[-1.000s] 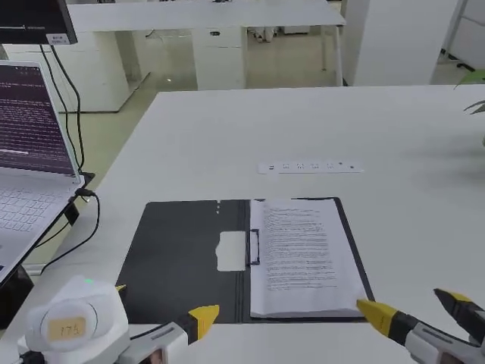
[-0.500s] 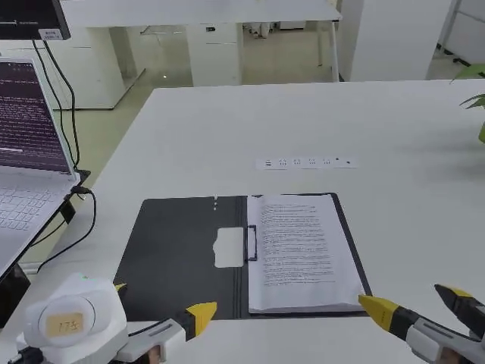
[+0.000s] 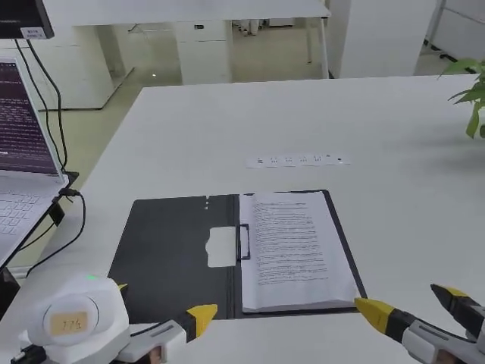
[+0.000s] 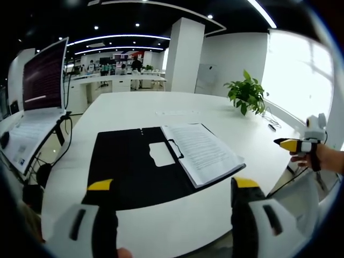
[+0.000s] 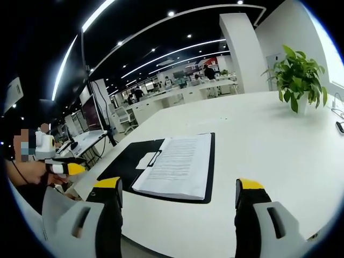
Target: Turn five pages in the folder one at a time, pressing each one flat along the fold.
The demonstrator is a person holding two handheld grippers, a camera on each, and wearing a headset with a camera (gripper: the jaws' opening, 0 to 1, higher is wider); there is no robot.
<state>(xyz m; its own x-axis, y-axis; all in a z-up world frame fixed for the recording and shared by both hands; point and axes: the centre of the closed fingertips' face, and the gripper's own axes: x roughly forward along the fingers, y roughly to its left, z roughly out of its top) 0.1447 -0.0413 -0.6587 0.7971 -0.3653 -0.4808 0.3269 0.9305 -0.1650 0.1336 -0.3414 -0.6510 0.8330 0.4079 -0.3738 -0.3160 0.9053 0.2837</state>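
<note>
A black folder (image 3: 174,250) lies open on the white table, with a stack of printed pages (image 3: 295,246) on its right half under a clip (image 3: 244,241). My left gripper (image 3: 161,303) hovers open near the folder's front left corner, touching nothing. My right gripper (image 3: 413,302) is open just off the front right corner of the pages, apart from them. In the left gripper view the folder (image 4: 134,161) and pages (image 4: 201,153) lie beyond my open left gripper (image 4: 172,184). In the right gripper view the pages (image 5: 174,164) lie ahead of my open right gripper (image 5: 177,184).
An open laptop (image 3: 19,152) stands at the left with a cable (image 3: 72,220) trailing toward the folder. A white power strip (image 3: 299,160) lies behind the folder. A potted plant (image 3: 470,98) stands at the far right. The table edge runs close under both grippers.
The whole picture has slid a little with the head. The folder, the pages and both grippers hold the same places relative to one another.
</note>
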